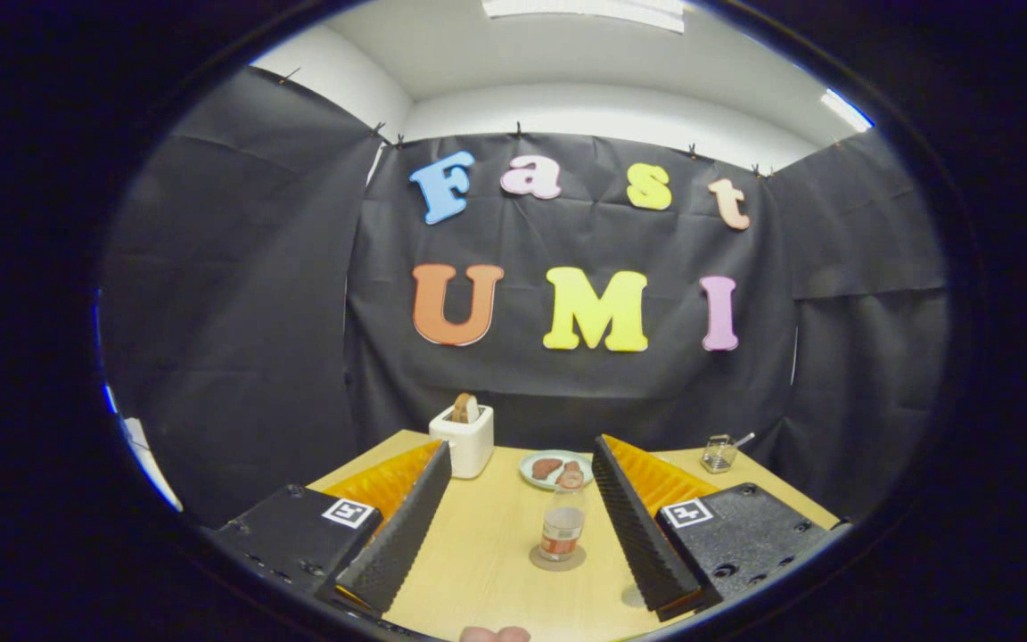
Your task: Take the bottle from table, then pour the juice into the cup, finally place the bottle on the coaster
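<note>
While gripper [522, 499] gapes, bottle [562, 526] upright on coaster [557, 559]; cap up.

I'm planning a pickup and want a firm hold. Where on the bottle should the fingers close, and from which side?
Grip the bottle around its middle, probably at the label band, coming straight ahead and level. It stands upright on a coaster on the table, between the open gripper fingers and slightly ahead, so its round sides suit a side squeeze. The plate behind it leaves the near side free.

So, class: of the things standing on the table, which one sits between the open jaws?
The bottle, standing on the coaster; the toaster, plate and jar lie beyond.
</note>
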A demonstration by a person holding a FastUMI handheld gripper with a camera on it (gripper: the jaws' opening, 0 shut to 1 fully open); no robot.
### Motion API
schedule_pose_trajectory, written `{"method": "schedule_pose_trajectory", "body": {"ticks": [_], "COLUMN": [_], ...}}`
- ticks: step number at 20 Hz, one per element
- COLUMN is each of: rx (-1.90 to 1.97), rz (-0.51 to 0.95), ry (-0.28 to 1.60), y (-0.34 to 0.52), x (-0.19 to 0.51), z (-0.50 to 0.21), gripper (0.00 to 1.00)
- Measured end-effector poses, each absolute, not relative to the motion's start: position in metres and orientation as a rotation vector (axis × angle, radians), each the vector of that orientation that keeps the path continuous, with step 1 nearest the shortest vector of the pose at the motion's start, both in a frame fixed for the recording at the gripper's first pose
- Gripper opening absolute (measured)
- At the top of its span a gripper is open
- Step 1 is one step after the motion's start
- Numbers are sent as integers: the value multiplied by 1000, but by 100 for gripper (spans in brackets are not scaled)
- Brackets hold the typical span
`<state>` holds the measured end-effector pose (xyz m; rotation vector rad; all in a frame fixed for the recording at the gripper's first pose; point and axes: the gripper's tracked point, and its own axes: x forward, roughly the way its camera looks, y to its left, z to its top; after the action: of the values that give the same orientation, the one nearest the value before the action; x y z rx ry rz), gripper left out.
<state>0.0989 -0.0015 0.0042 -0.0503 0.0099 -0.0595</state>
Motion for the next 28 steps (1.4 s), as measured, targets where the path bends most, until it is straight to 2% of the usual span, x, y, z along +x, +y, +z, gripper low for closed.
{"method": "schedule_pose_trajectory", "body": {"ticks": [5,17,28], "rx": [24,16,41], "rz": [-55,19,58], "ry": [-13,-68,-55], "y": [0,16,29], "x": [56,-37,-62], "z": [44,66,61], "gripper": [100,100,100]}}
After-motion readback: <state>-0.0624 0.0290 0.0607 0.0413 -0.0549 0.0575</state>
